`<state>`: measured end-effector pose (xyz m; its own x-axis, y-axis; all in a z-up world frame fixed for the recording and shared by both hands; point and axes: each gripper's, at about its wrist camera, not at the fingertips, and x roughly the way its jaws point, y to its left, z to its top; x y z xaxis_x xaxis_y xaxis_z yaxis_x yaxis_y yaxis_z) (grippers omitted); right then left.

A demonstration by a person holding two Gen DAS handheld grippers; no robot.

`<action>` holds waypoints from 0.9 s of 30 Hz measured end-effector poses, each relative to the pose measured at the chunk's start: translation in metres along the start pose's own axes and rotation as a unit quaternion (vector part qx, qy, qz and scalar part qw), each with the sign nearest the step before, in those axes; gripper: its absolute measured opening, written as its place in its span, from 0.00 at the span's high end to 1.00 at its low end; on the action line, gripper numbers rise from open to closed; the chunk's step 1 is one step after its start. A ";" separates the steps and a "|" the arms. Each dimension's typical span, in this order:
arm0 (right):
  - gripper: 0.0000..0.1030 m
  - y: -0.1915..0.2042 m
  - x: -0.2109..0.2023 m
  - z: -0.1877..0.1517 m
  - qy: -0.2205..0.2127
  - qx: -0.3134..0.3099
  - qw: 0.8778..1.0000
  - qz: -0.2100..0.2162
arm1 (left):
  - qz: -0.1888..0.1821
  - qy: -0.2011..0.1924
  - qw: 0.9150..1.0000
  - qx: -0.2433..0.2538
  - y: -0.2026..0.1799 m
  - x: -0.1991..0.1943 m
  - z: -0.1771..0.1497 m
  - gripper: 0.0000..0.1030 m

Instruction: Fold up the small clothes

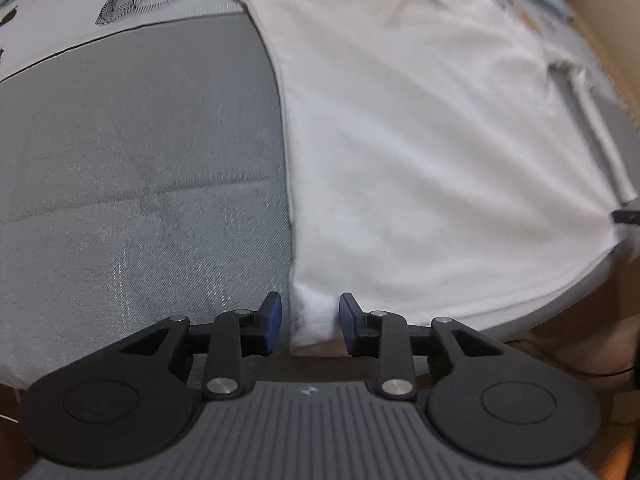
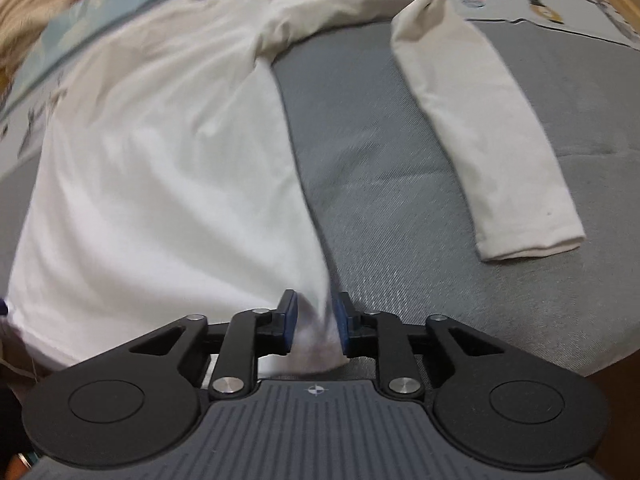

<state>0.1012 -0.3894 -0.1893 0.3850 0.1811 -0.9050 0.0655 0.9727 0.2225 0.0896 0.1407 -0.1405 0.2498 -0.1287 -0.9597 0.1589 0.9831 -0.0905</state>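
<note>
White long-sleeved cotton shirt [image 2: 160,160] lies spread flat on the grey woven bed cover [image 2: 380,160], one sleeve [image 2: 480,120] stretched out beside it; no fold looks made yet, so all the folding seems left. Left tongs [image 1: 310,322] and right tongs [image 2: 314,322] each straddle a bottom hem corner, blue pads partly apart, cloth between them, apparently unpinched.

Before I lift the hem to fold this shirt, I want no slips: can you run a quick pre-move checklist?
1. Left gripper at a hem corner of the white shirt: ok.
2. Right gripper at the other corner: ok.
3. Pads clamped on the cloth: not ok, gaps show.
4. Shirt body flat on the grey cover: ok.
5. Long sleeve tucked in: not ok, lies out sideways.
</note>
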 end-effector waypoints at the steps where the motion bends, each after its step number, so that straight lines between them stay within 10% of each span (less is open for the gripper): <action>1: 0.76 0.002 0.001 0.000 0.003 -0.004 1.000 -0.002 | 0.002 0.005 1.000 0.001 0.000 0.002 0.000 0.77; 2: 0.76 0.002 0.003 -0.001 0.004 -0.007 1.000 -0.004 | -0.004 0.009 1.000 0.003 0.002 0.003 0.000 0.93; 5: 0.98 0.004 0.000 0.000 -0.001 -0.012 1.000 0.021 | -0.004 -0.005 1.000 0.014 0.003 -0.007 -0.008 0.94; 11: 0.96 0.002 0.008 -0.005 0.030 -0.018 0.999 0.009 | 0.036 0.030 0.998 0.047 -0.007 0.000 -0.015 0.93; 17: 0.83 -0.004 -0.004 0.002 -0.009 0.003 1.000 0.001 | -0.001 -0.074 0.997 0.015 -0.014 -0.029 0.007 0.82; 20: 0.79 -0.013 0.007 0.003 0.022 0.016 0.999 -0.025 | -0.018 -0.057 0.998 0.027 -0.027 -0.019 0.015 0.81; 24: 0.77 -0.027 -0.022 0.015 -0.077 0.061 0.995 -0.036 | 0.029 0.036 0.994 0.102 -0.057 0.023 0.011 0.66; 27: 0.74 -0.057 -0.045 0.022 -0.162 0.169 0.972 -0.015 | 0.035 -0.002 0.993 0.110 -0.066 0.017 0.027 0.66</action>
<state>0.1005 -0.4564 -0.1537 0.6442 0.0451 -0.7635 0.3585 0.8640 0.3535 0.1091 0.0705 -0.1442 0.2723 -0.0615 -0.9602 0.3455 0.9376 0.0379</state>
